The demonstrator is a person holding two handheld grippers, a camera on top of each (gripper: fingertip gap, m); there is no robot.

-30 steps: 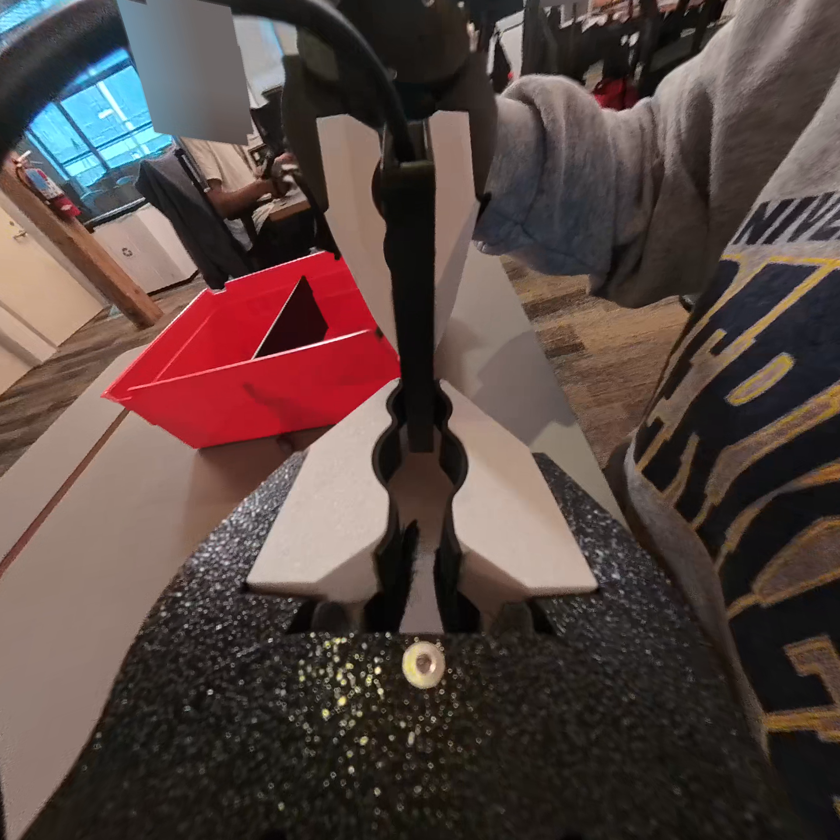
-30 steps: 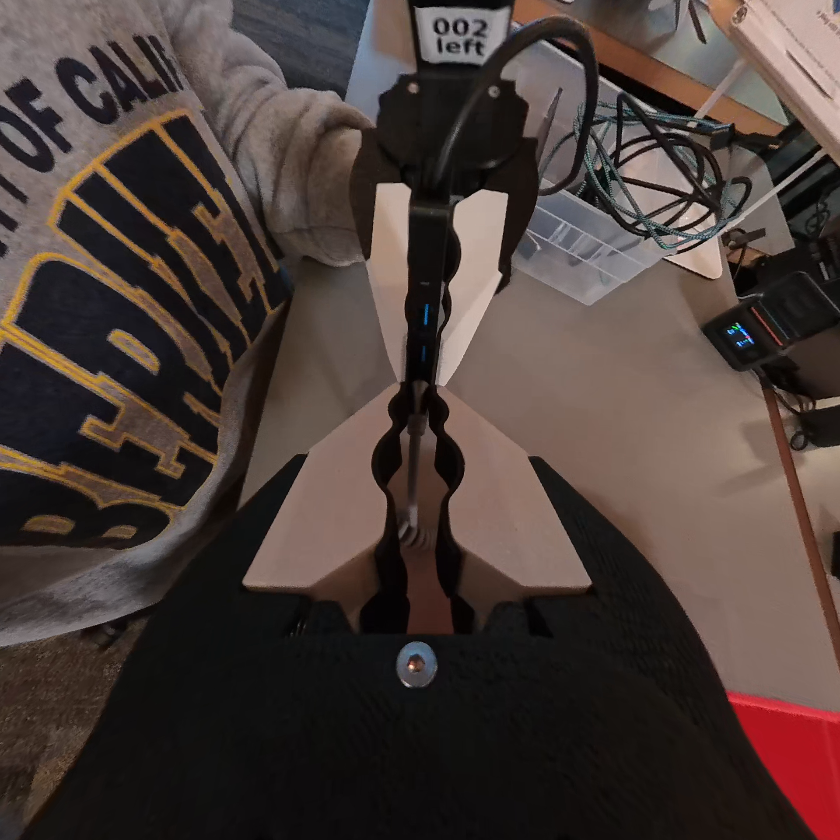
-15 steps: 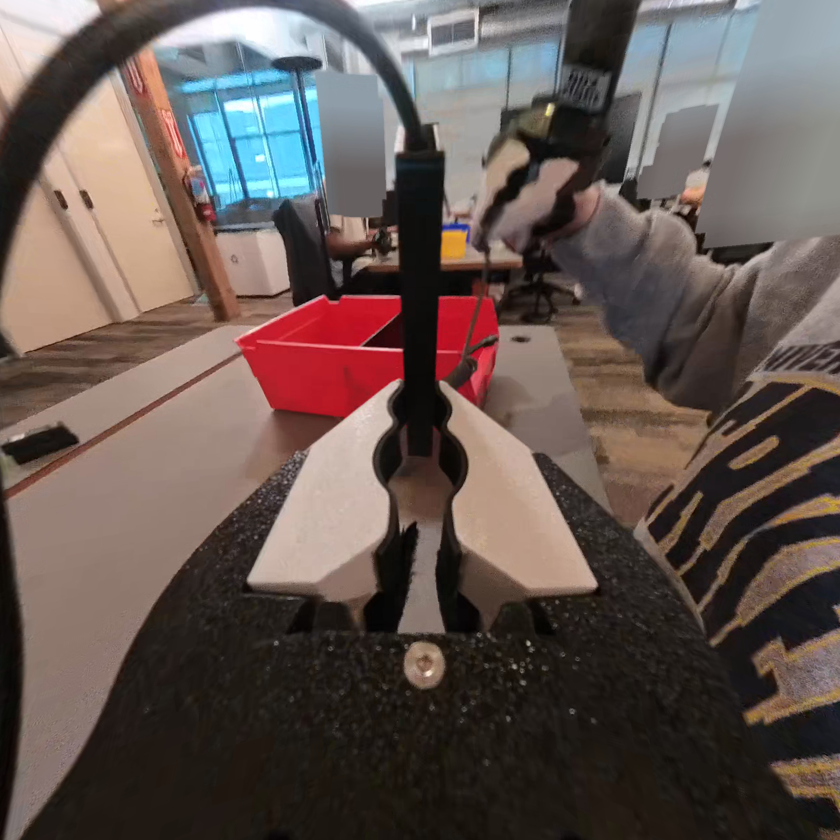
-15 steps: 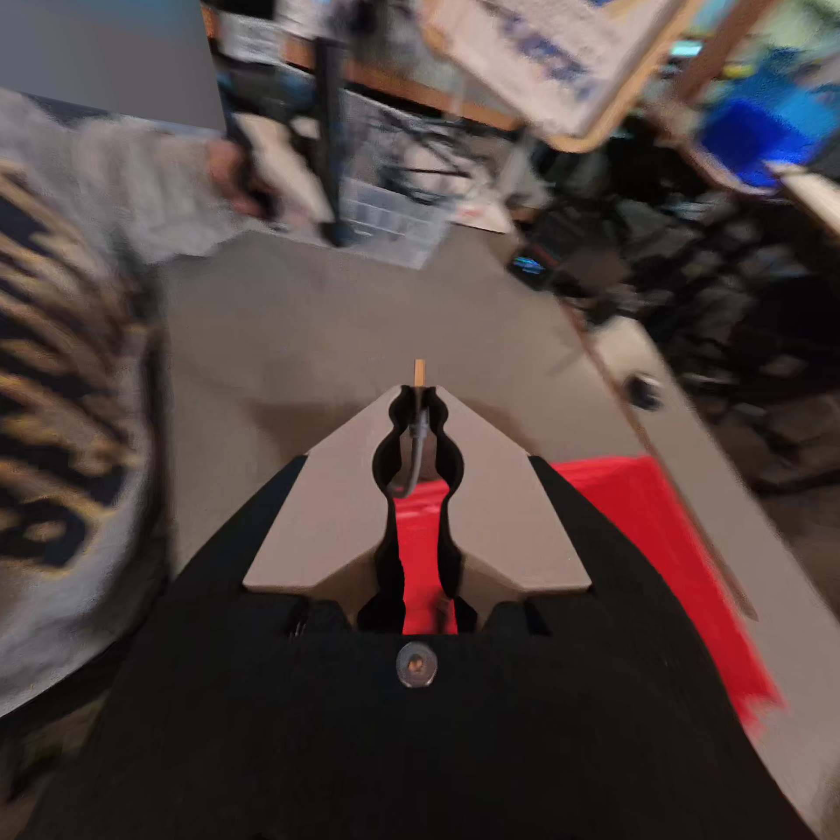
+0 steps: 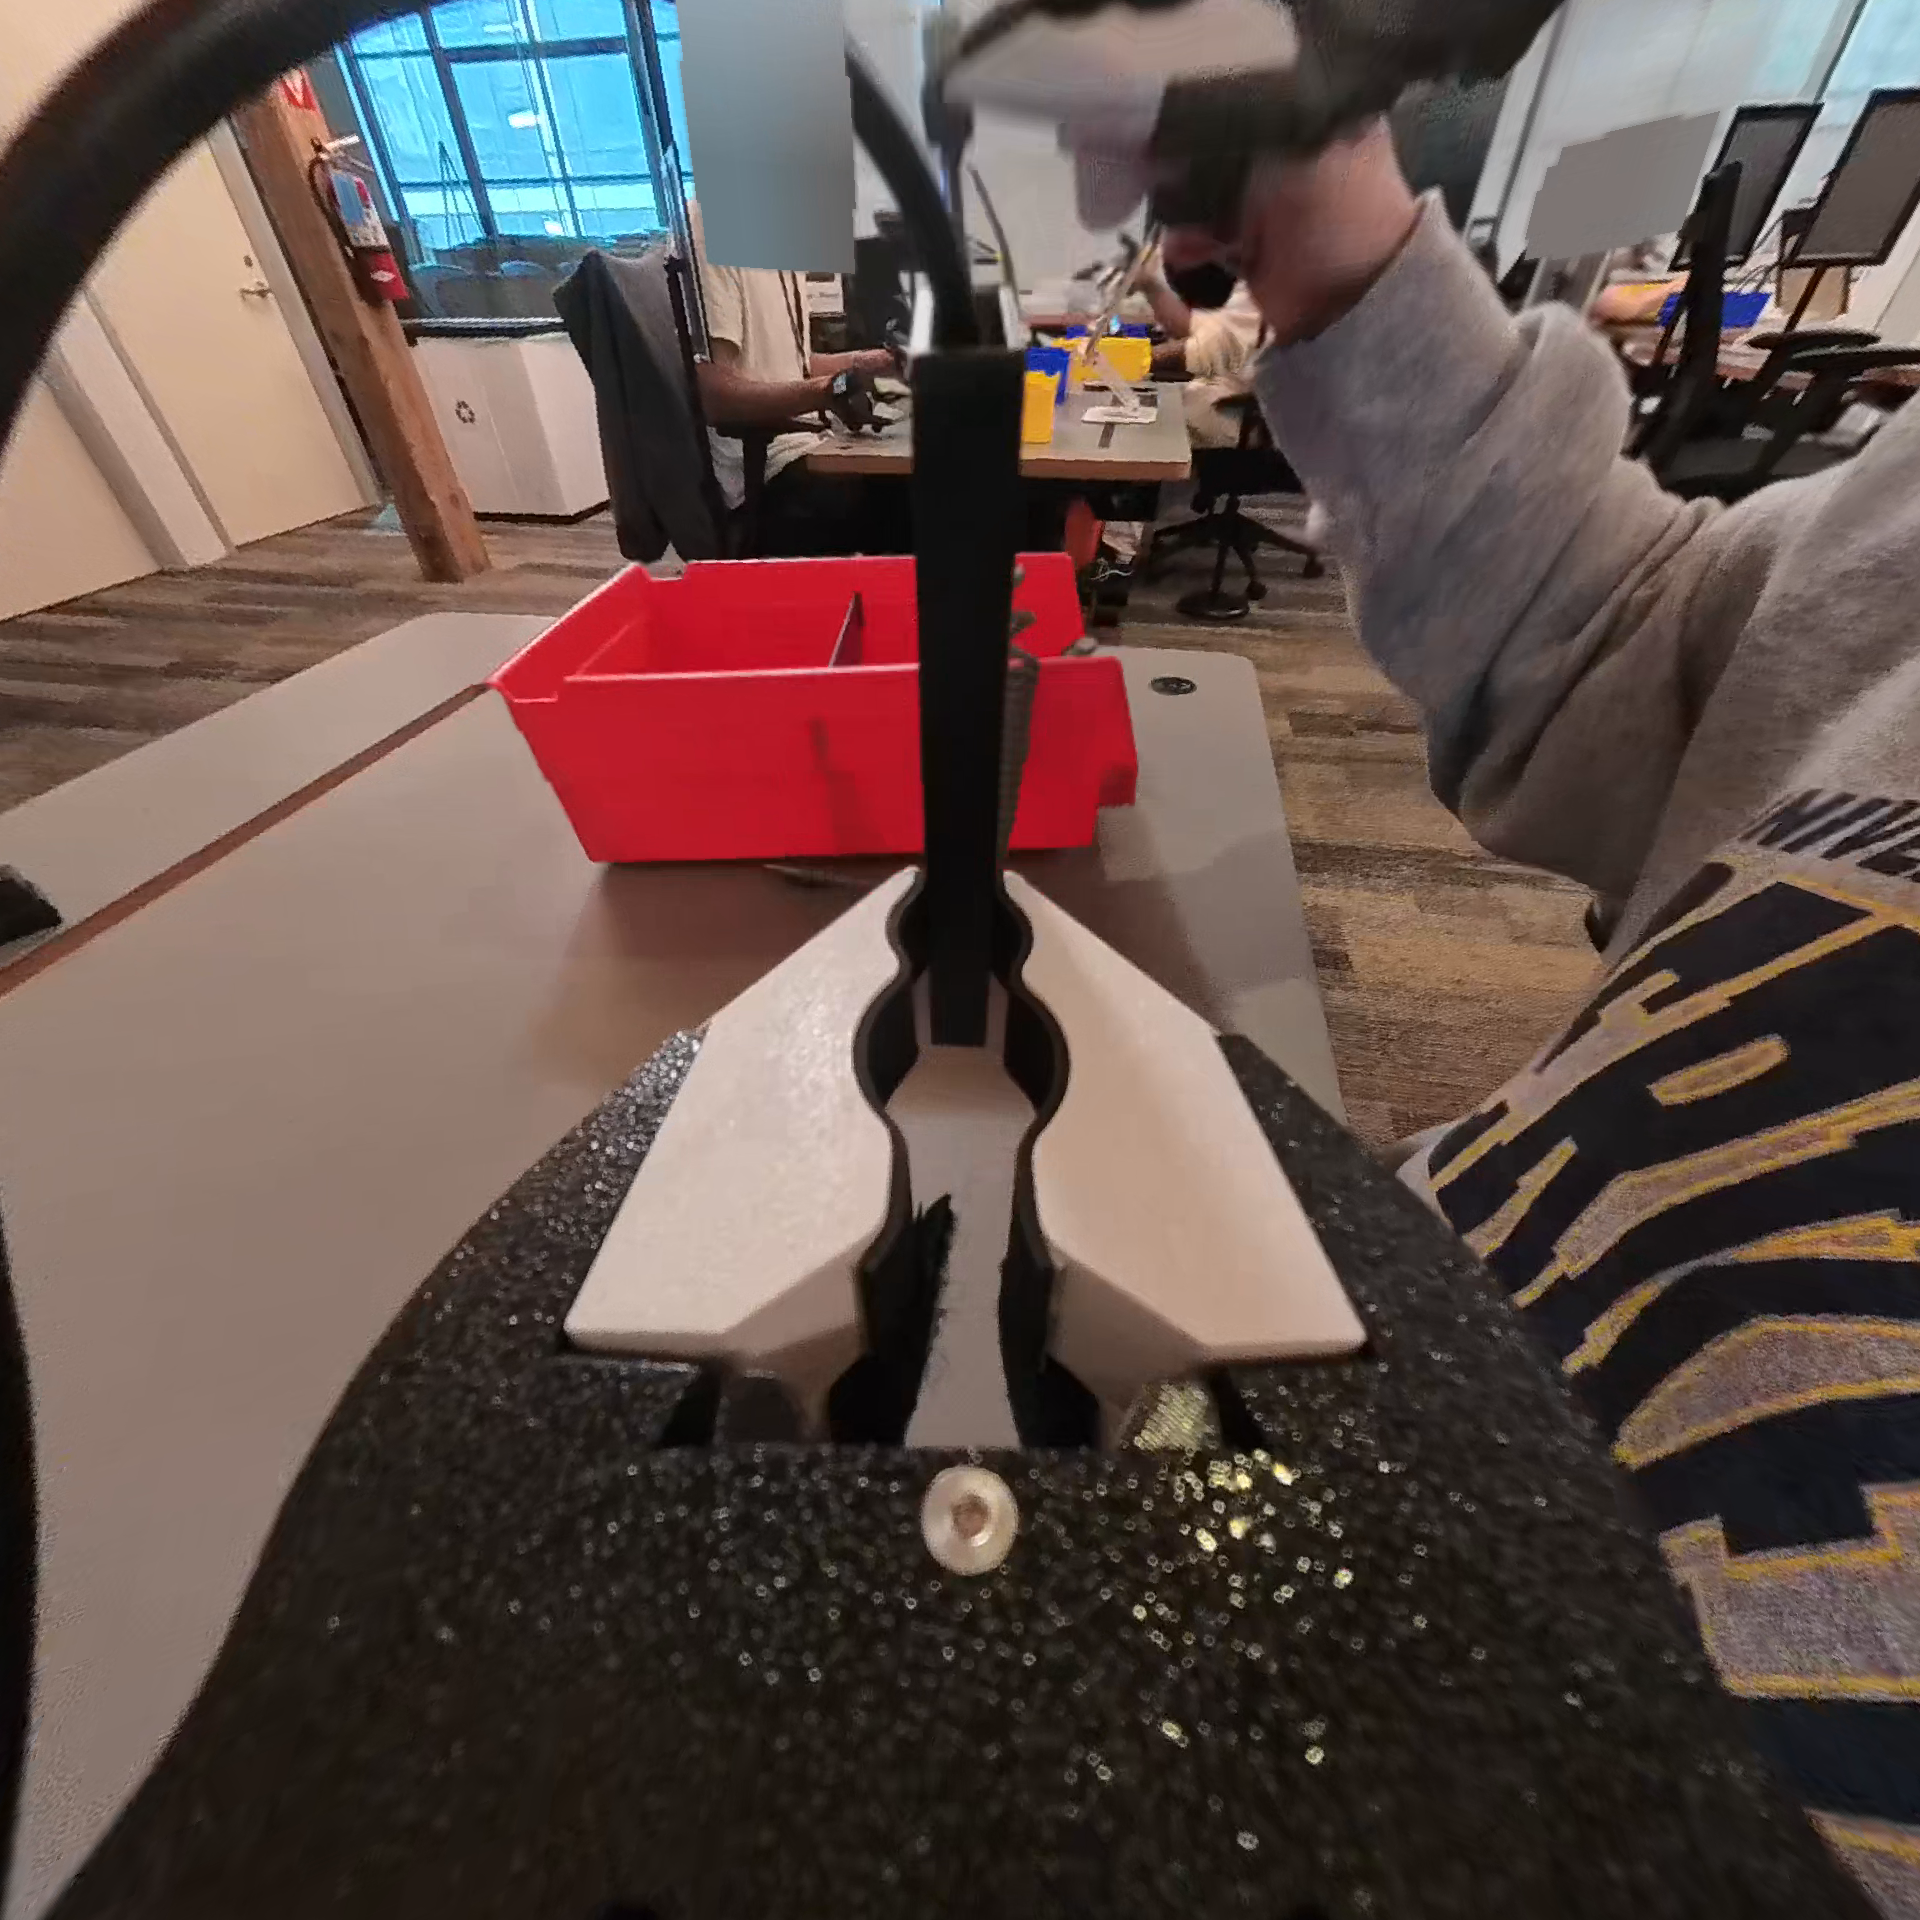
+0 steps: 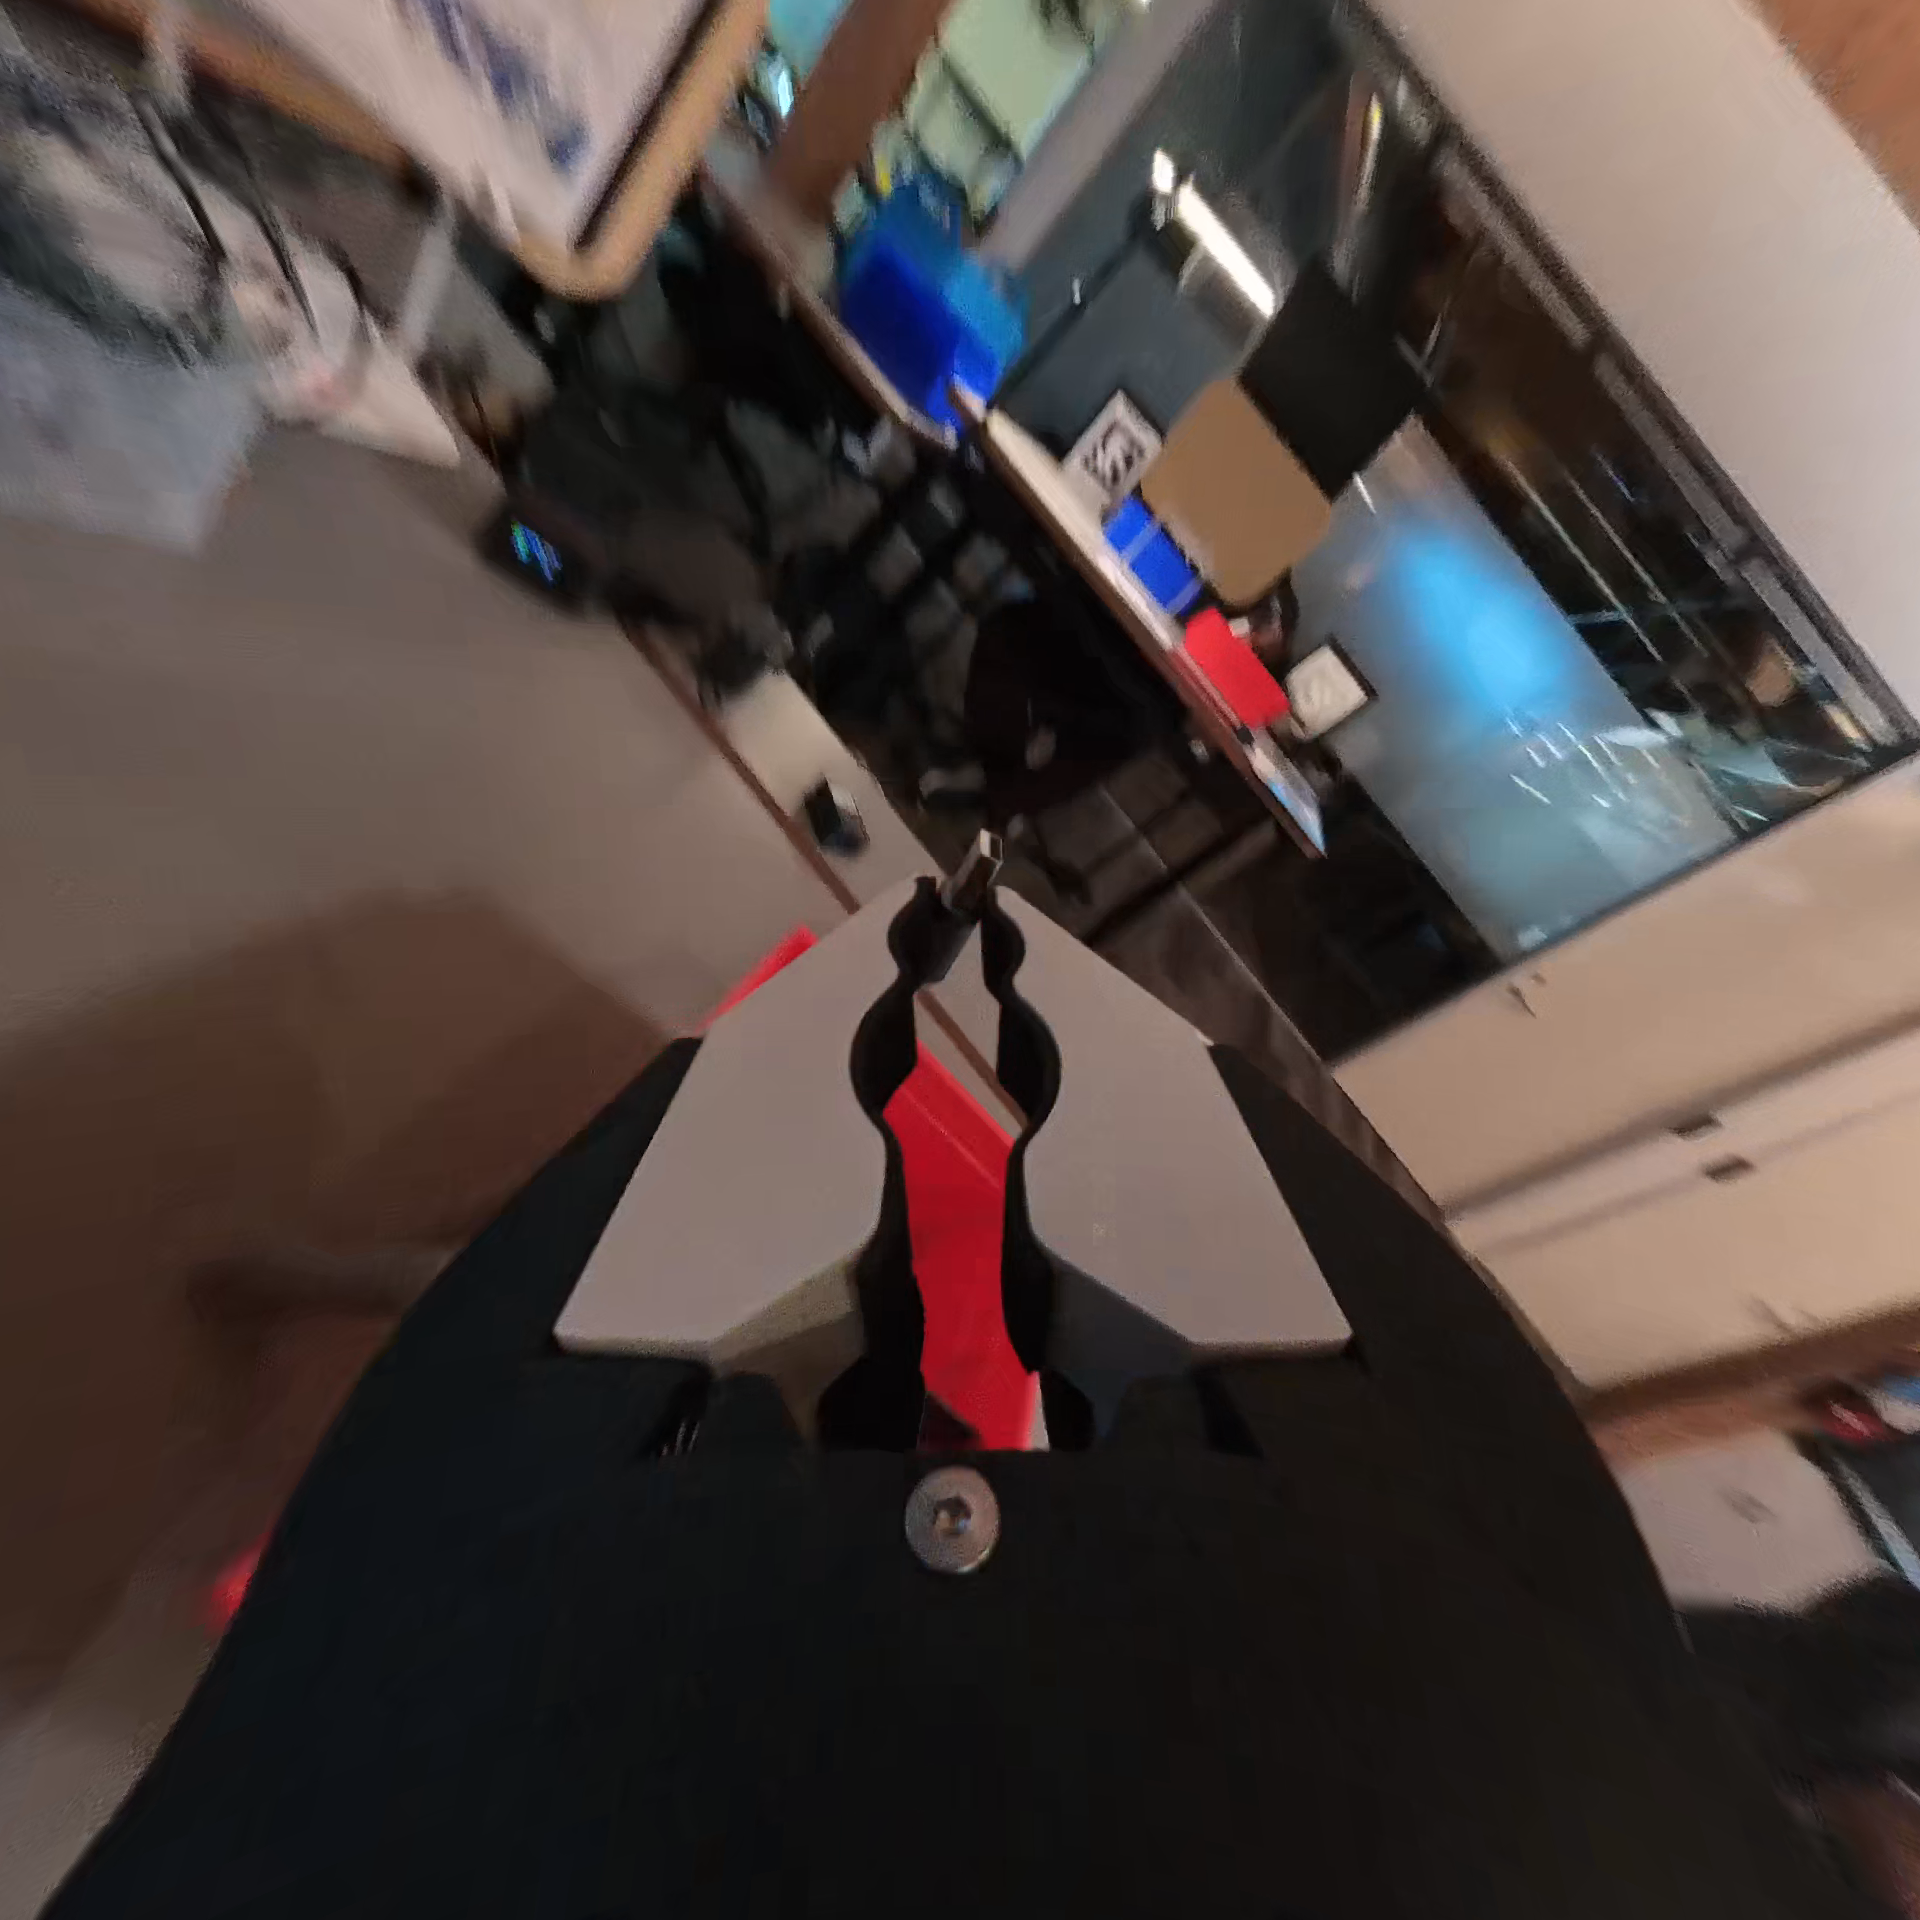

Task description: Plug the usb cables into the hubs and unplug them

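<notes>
My left gripper point(image 5: 961, 896) is shut on a long black hub point(image 5: 964, 623) and holds it upright above the table. The hub's own black cable point(image 5: 99, 197) arcs over from its top to the left. My right gripper point(image 6: 951, 896) is shut on a USB cable plug point(image 6: 977, 868), whose metal tip sticks out past the fingertips. In the left wrist view the right gripper point(image 5: 1122, 73) is blurred, high above the hub and apart from it. A grey braided cable point(image 5: 1021, 748) hangs down just behind the hub.
A red divided bin point(image 5: 727, 748) stands on the brown table point(image 5: 312, 1039) behind the hub; it also shows under the right gripper point(image 6: 956, 1164). The person's grey sleeve point(image 5: 1507, 540) crosses on the right. Desks, chairs and seated people are far behind. The tips of one gripper are about 25 centimetres away from the tips of the other.
The plug was in the hub a second ago; my right gripper has pulled it out and swung up and away. My left gripper has tilted level with the hub still held.
</notes>
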